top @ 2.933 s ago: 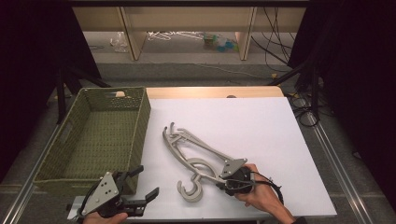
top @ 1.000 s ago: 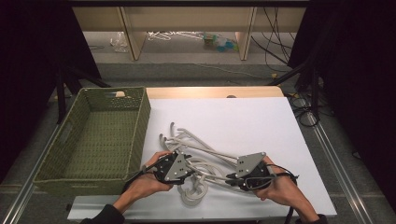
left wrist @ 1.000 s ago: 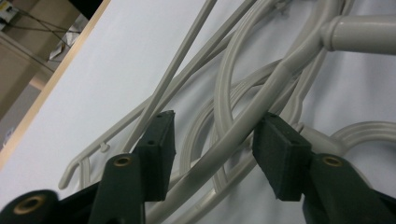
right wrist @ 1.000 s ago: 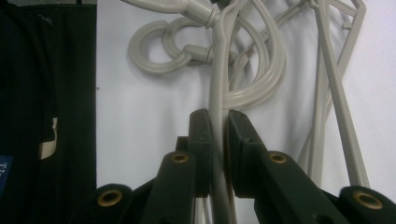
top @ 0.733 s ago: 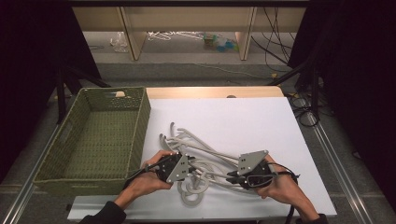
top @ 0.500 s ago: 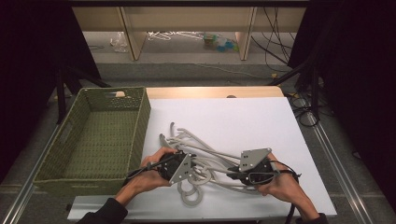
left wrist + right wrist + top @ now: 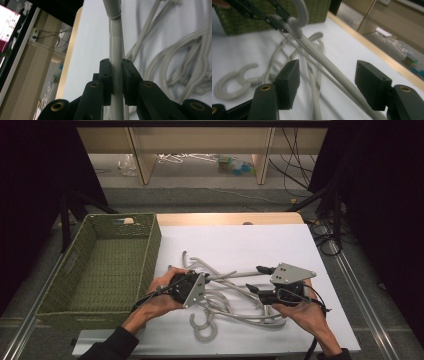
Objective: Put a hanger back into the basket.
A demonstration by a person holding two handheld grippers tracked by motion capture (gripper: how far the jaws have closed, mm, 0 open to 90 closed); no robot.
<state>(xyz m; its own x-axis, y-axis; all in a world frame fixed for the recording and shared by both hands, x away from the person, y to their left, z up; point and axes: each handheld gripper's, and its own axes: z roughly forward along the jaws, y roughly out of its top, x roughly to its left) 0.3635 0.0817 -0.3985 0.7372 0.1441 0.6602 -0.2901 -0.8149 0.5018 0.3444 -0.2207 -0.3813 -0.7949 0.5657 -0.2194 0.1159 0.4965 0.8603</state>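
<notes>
Left gripper point(image 7: 206, 281), high view: held in my left hand point(image 7: 162, 295) at the near left of the white table point(image 7: 260, 240), just right of the green basket point(image 7: 75, 270), its jaws clamped on a grey hanger point(image 7: 235, 276) lifted off the pile. Right gripper point(image 7: 260, 279), same view: held in my right hand point(image 7: 305, 312) at the near right, jaws spread, having just been opening, with the far end of the same hanger between them. Pile of grey hangers point(image 7: 240, 307): lying on the table between my two hands, one hook point(image 7: 202, 327) curling toward the near edge. Basket: standing at the table's left, touching its edge.

Left gripper point(image 7: 117, 77), left gripper view: both pads point(image 7: 105, 80) pressed against the straight bar of the hanger point(image 7: 115, 45), which ran upright between them and out past the top of the frame. Other hangers point(image 7: 180, 62): looped on the white table point(image 7: 92, 50) to the right of the bar.

Right gripper point(image 7: 328, 85), right gripper view: pads point(image 7: 288, 83) standing well apart, the hanger's bar point(image 7: 324, 62) passing between them without touching either. Left gripper point(image 7: 275, 21), farther off: pinching the hanger just below its hook point(image 7: 302, 12). Basket point(image 7: 274, 12): behind it. Loose hook point(image 7: 234, 81): flat on the table point(image 7: 337, 37) at left.
</notes>
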